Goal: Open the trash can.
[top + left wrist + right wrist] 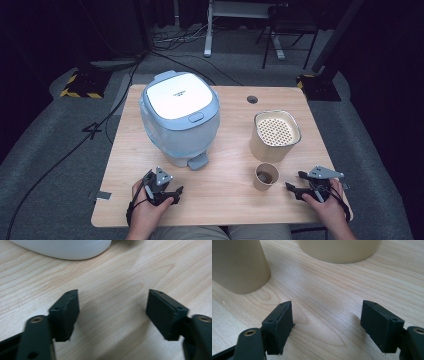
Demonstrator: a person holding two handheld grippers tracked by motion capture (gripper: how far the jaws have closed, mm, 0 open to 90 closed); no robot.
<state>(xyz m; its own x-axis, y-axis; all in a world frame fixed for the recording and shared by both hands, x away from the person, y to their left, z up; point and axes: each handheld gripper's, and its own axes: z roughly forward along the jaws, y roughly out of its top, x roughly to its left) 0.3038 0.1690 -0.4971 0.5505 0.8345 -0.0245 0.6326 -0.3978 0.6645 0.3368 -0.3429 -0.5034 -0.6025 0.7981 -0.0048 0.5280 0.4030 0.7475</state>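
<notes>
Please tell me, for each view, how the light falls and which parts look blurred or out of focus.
High view: the table is evenly lit against a dark room, and the white lid of the bin looks washed out. Left gripper view: the left gripper casts soft shadows on the wood; its near parts at the bottom corners are blurred. Right gripper view: sharp wood grain, the small cup slightly soft.

Your left gripper (165,192) near the table's (225,210) front-left corner, jaws spread with nothing between, your right gripper (300,187) near the front-right corner, jaws likewise apart, both hands low.
</notes>
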